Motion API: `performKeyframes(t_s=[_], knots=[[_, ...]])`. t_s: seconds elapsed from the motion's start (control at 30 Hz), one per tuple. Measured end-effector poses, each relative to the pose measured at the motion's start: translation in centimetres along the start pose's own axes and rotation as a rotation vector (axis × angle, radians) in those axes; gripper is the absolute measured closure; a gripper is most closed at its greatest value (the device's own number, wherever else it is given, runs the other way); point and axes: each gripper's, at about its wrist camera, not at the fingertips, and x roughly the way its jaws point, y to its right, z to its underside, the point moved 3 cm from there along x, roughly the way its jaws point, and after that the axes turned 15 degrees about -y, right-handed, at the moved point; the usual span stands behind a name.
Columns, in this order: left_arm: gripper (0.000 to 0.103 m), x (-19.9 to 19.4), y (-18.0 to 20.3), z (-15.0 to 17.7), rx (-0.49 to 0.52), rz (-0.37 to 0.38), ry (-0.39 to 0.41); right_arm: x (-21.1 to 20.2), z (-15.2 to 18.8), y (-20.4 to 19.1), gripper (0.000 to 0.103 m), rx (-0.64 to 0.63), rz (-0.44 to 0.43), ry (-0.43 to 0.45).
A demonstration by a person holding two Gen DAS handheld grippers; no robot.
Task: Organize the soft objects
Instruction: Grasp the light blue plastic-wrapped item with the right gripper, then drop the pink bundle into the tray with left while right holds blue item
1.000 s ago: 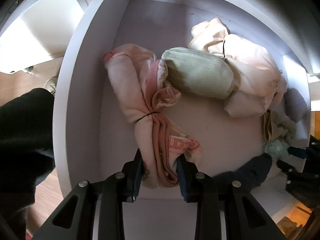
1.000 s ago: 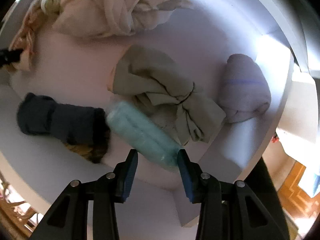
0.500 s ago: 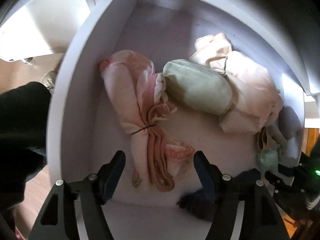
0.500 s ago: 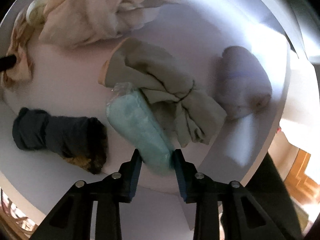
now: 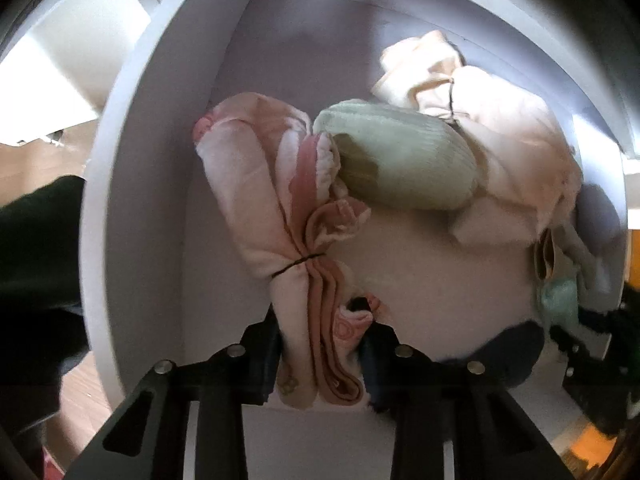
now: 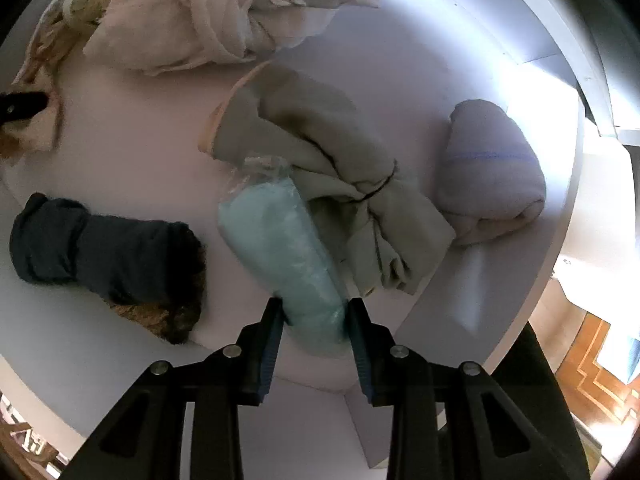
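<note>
In the left wrist view a pink tied cloth bundle (image 5: 280, 216) lies along the left of a white shelf compartment (image 5: 132, 200). My left gripper (image 5: 320, 354) is shut on its near end. A pale green roll (image 5: 404, 164) and a cream tied bundle (image 5: 500, 148) lie behind. In the right wrist view my right gripper (image 6: 314, 332) is shut on the near end of a light blue plastic-wrapped roll (image 6: 280, 240). It rests against a beige tied cloth (image 6: 328, 172).
In the right wrist view a dark blue rolled item (image 6: 108, 252) lies at the left, a lavender roll (image 6: 492, 168) at the right by the shelf wall, and a cream knotted cloth (image 6: 220, 16) at the back. Wooden floor (image 6: 600, 360) shows beyond the shelf.
My left gripper was shut on the pink bundle, opened and drew back, and is now shut on it again. My right gripper closed on the light blue roll and has turned it more upright.
</note>
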Motion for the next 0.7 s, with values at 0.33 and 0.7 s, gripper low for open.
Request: performKeyframes(t_s=[0.33,0.7], knots=[[0.07,-3.5,-0.9,1.5,0.011,0.007,0.099,-3.6,1.5,0.2,0.08,0.097,-0.004,0.148],[0.07,-8.7,0.0,3.8,0.088,-0.042,0.258,-4.9,2.4,1.2,0.08,0.196,-0.042,0.227]])
